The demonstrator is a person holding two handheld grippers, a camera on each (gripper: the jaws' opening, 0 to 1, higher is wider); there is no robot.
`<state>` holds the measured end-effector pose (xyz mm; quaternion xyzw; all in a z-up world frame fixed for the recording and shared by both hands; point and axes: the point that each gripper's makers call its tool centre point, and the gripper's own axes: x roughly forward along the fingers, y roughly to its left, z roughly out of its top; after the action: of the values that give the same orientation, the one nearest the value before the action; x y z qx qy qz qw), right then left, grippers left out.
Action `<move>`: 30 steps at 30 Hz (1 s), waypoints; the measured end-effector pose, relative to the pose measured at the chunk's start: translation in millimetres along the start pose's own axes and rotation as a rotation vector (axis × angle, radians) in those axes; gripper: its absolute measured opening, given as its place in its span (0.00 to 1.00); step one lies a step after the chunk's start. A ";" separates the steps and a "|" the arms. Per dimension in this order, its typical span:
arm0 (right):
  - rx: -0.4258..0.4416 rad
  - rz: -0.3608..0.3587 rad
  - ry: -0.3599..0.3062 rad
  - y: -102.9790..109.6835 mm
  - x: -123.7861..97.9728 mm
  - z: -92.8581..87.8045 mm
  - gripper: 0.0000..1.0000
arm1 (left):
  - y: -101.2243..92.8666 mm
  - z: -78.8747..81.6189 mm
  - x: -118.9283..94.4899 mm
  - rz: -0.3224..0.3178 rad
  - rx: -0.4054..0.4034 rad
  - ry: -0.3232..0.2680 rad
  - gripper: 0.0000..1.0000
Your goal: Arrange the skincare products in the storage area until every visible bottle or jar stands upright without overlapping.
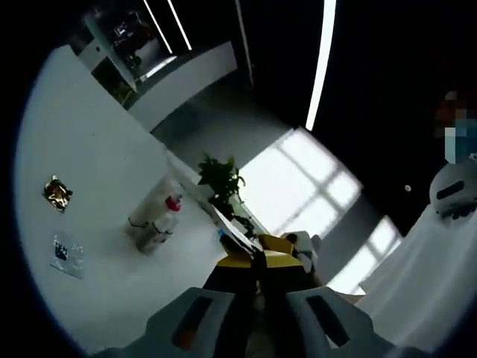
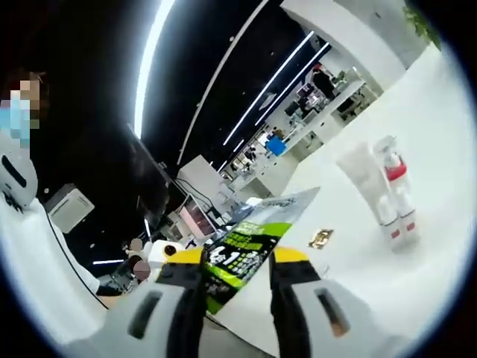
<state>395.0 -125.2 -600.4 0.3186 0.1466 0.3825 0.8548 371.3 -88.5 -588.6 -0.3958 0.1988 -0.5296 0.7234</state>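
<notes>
Both views ride low and tilted over the white surface [image 1: 89,186]. Each looks from some way off at the upright white bottles with red bands [image 1: 158,216] [image 2: 391,194], from opposite sides.

Two pale skincare bottles [image 2: 391,195], one red-banded, upright and touching, right of frame; green-and-black sachet [image 2: 250,250] tilted, lower centre.

Sachet [image 2: 253,246]: my right gripper [image 2: 237,277] covers its lower end, and I can't read the print.
Bottle labels [image 1: 158,216]: too small for me to read.
Foil scrap [image 1: 57,193]: too blurred to identify.
Left gripper [image 1: 259,267]: tips hidden behind the yellow pads; I can't tell what lies between.
</notes>
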 end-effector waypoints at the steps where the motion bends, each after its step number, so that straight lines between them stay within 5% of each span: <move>1: 0.005 -0.002 0.014 -2.1 1.2 -2.1 0.37 | 2.1 0.2 0.2 0.005 -0.003 -0.002 0.00; 30: -0.028 -0.140 0.098 -55.0 -1.3 -24.0 0.63 | 79.2 0.0 23.9 0.159 -0.072 0.032 0.00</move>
<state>413.1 -143.5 -654.6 0.2766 0.2046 0.3388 0.8757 428.2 -100.6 -647.5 -0.3962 0.2599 -0.4694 0.7451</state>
